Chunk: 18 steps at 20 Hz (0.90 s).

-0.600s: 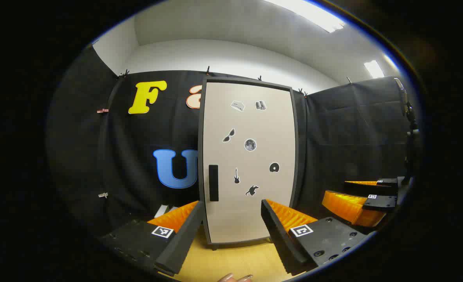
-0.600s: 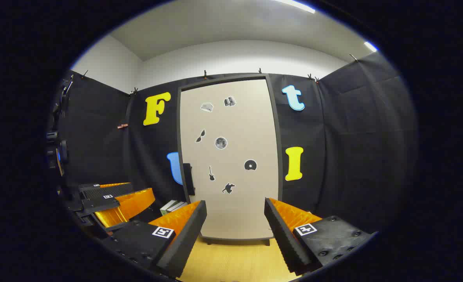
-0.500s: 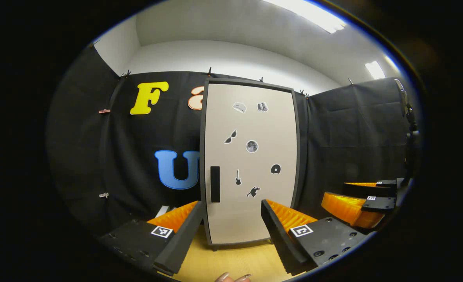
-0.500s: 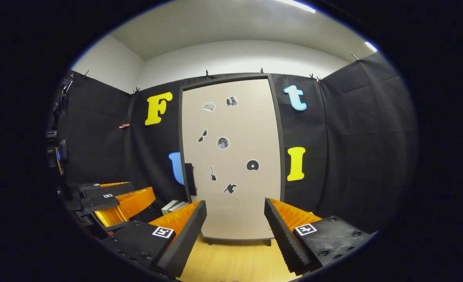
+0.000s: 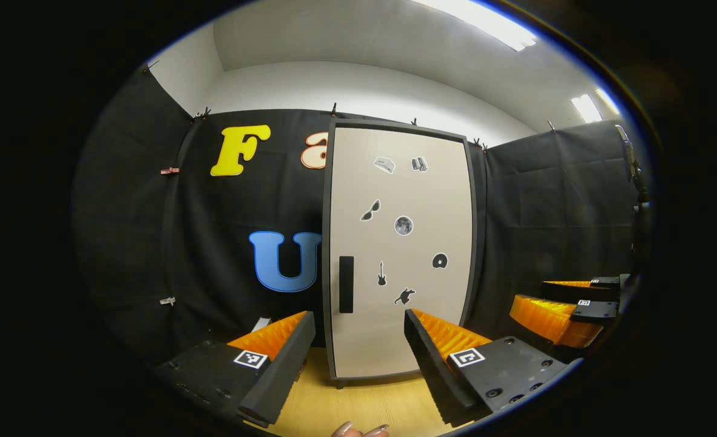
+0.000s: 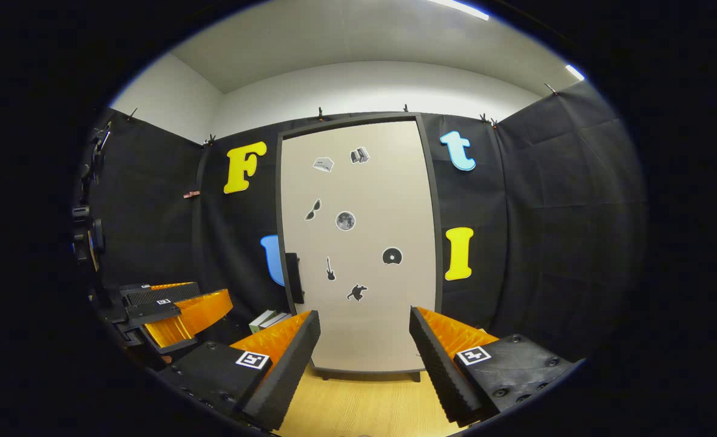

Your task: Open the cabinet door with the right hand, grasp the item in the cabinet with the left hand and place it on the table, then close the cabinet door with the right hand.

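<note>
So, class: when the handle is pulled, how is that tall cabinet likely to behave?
The cabinet is tall and narrow on small feet, so it may rock or slide on the smooth table. The door looks like a rigid panel and should swing without flexing. The handle sits low at one edge, which probably limits tipping.

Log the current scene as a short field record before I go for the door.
cabinet door: shut, upright on the table
handle: dark vertical bar by the door's left edge
left gripper: open, holding nothing, facing the door
right gripper: open, holding nothing, short of the door
item inside: hidden behind the door
task stage: door not yet opened
</note>
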### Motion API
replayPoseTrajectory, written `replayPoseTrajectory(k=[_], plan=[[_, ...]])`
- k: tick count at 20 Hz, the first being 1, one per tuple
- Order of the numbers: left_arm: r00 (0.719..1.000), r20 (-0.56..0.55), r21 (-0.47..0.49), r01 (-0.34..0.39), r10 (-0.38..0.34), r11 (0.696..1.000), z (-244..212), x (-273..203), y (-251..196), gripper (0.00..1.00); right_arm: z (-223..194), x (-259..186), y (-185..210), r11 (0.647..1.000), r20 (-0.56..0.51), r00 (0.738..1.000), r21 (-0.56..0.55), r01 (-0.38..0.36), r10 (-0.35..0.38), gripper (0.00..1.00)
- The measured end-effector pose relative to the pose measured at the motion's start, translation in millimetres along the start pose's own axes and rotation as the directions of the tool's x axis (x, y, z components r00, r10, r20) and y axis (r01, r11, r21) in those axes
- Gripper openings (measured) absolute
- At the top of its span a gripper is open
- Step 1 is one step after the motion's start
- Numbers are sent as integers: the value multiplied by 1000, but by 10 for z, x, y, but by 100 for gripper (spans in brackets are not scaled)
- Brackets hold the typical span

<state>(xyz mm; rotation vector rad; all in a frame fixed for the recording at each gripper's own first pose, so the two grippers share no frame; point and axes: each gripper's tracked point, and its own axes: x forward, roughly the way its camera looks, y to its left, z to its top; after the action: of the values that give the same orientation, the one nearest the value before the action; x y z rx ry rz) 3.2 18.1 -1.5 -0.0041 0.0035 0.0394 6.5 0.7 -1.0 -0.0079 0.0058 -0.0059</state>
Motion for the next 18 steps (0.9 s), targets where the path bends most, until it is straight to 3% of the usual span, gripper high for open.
replayPoseTrajectory(k=[11, 18], plan=[[1000, 18, 23, 18, -19, 1000, 29, 58, 66, 93, 44, 76, 35, 1000, 18, 1000, 25, 12, -13, 96], [999, 28, 5, -38, 37, 999, 22, 40, 440, 93, -7, 361, 374, 999, 22, 999, 36, -40, 39, 96]])
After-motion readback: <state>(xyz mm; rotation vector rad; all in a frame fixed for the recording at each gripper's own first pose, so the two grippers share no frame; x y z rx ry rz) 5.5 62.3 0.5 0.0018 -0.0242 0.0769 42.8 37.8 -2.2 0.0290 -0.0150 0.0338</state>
